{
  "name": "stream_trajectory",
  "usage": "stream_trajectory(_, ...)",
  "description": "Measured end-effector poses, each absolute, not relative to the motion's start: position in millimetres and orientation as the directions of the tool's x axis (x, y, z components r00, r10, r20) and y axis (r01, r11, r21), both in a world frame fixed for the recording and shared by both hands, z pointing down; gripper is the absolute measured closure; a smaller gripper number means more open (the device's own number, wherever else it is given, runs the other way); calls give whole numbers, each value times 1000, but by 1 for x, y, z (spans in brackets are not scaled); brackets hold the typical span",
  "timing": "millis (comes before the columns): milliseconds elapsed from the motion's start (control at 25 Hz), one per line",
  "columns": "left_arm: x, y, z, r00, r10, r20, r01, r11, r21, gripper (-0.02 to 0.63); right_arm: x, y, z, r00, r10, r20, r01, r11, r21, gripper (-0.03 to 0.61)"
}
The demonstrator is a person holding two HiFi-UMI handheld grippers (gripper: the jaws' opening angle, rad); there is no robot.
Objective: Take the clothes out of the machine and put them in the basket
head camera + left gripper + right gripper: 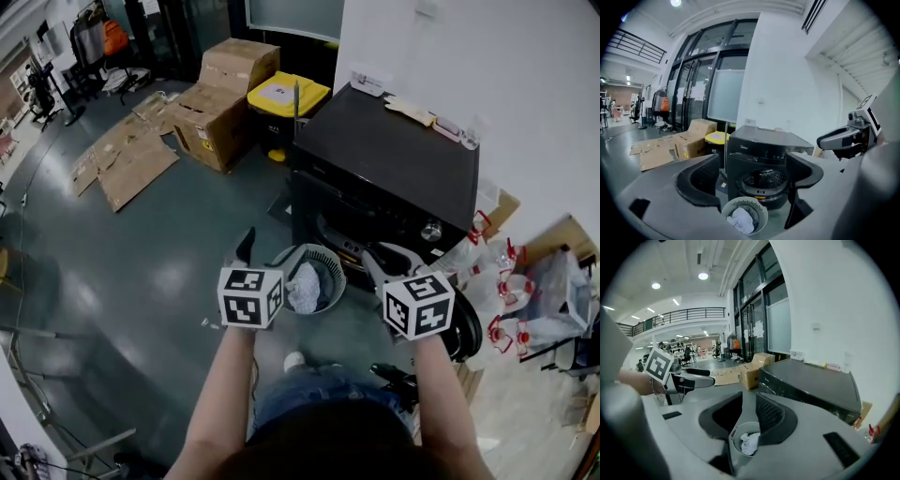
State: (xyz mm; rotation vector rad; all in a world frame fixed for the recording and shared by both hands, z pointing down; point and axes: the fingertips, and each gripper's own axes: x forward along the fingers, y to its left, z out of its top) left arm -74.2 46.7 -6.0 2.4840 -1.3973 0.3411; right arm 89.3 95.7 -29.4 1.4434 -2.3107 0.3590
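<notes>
Above the basket, left claw gapes, right claw barely parts, both empty.

The floor carries the machine, basket, boxes and flattened cardboard.

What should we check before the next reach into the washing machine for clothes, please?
1. Door of the washing machine open, drum mouth exposed: ok.
2. The laundry basket stands in front of the machine: ok.
3. The white garment lies inside the basket: ok.
4. The left gripper has its jaws wide apart with nothing between them: ok.
5. The right gripper is empty, but its jaws are only narrowly apart, probably too narrow to take cloth: not ok.
6. Clothes left in the drum: cannot tell, the inside is too dark.
</notes>
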Motion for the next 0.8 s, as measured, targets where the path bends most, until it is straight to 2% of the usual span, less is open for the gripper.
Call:
stream_trajectory(280, -55, 69, -79, 520, -833, 191, -842, -537, -51, 166, 120, 109, -83, -379, -857, 349, -904, 423, 57, 489)
stream_trajectory(640, -25, 88, -134, 532, -845, 53, -835, -534, -133, 204, 151, 122, -129, -342, -919, 197, -928, 363, 81, 489)
stream_trajectory(800, -11, 99, -141, 539, -841, 42, -823, -536, -187, 306, 167, 132, -136, -324, -932, 159, -931, 344, 119, 489)
